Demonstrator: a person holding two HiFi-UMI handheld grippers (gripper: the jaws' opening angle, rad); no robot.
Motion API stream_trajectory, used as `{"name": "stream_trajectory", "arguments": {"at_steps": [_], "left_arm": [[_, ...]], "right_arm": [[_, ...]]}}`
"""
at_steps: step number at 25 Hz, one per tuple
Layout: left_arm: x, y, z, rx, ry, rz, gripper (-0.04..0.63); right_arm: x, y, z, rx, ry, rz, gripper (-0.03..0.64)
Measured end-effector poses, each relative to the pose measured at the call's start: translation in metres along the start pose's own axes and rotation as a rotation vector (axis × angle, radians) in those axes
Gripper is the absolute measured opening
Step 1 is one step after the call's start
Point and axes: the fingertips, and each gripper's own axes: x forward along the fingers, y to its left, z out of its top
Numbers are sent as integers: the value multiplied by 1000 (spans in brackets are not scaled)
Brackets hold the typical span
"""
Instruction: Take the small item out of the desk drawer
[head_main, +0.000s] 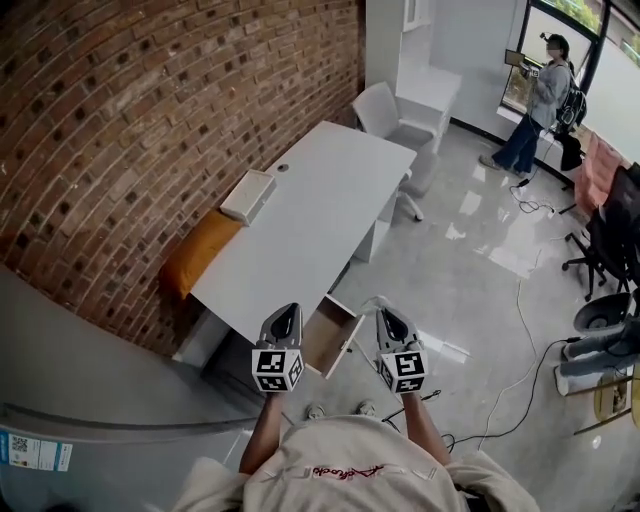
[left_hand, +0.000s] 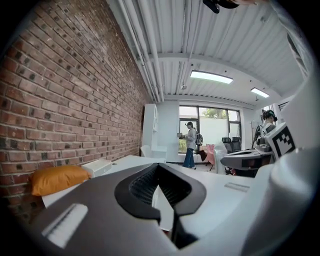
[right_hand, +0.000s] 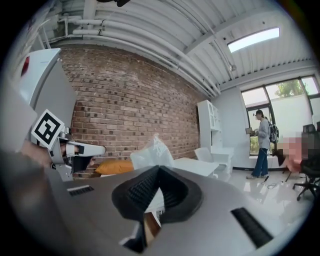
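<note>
The white desk (head_main: 310, 220) stands along the brick wall, and its drawer (head_main: 330, 338) is pulled open at the near end. My right gripper (head_main: 386, 316) hangs just right of the drawer, shut on a small clear plastic packet (right_hand: 152, 150). The packet sticks up past the closed jaws and shows faintly at the tip (head_main: 376, 300) in the head view. My left gripper (head_main: 287, 311) hovers left of the drawer over the desk's near corner. Its jaws meet with nothing between them (left_hand: 158, 166). The drawer's inside looks bare wood.
A white box (head_main: 248, 195) lies on the desk's far left edge. An orange cushion (head_main: 198, 252) sits between desk and wall. A white chair (head_main: 385, 115) stands at the far end. A person (head_main: 535, 105) stands by the window, with black chairs (head_main: 610, 240) and floor cables (head_main: 515, 330) on the right.
</note>
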Motion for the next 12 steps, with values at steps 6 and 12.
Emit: {"name": "stream_trajectory", "arguments": {"at_steps": [6,12], "left_arm": [[6,7,32,22,-63,-3,8],[8,4,39,27,-77,-10,7]], "right_arm": [[-4,-11,22,-14,-49,-44,12],[-7,-16,26,-15,-56,-61,12]]}}
